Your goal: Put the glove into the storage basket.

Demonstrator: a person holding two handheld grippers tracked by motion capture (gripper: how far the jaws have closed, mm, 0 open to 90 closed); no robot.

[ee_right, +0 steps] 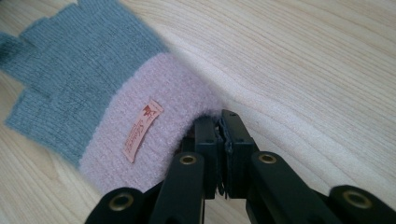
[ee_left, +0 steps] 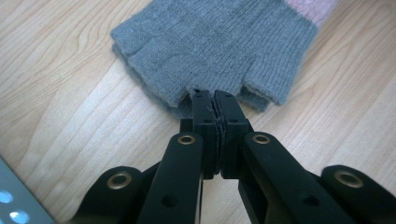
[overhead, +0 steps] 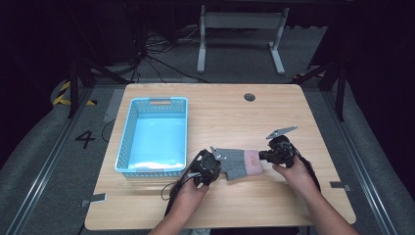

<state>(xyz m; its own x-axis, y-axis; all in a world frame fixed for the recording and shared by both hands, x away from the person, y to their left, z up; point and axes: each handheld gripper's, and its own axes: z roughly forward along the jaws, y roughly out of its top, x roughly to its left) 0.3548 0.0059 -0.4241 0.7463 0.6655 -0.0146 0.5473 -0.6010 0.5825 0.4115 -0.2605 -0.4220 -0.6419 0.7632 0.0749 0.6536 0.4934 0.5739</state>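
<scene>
The worktop [overhead: 230, 117] carries a blue basket [overhead: 126, 142] at left of the frame, empty. The glove [overhead: 240, 161] lies flat at lower centre, not yet binned, if that is the aim. Left gripper [overhead: 211, 165] is clamped on its finger end, right gripper [overhead: 272, 154] on its pink cuff.

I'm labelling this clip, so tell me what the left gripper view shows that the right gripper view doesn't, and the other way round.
Left gripper view alone: the glove's grey finger end, with the left gripper shut on its edge between two finger stubs, and a corner of the blue basket at bottom left.

Right gripper view alone: the pink cuff with its small sewn label, and the right gripper shut on the cuff's edge.

Both: the same grey knit glove lying on the wooden table, and black jaws closed tight on fabric.
</scene>
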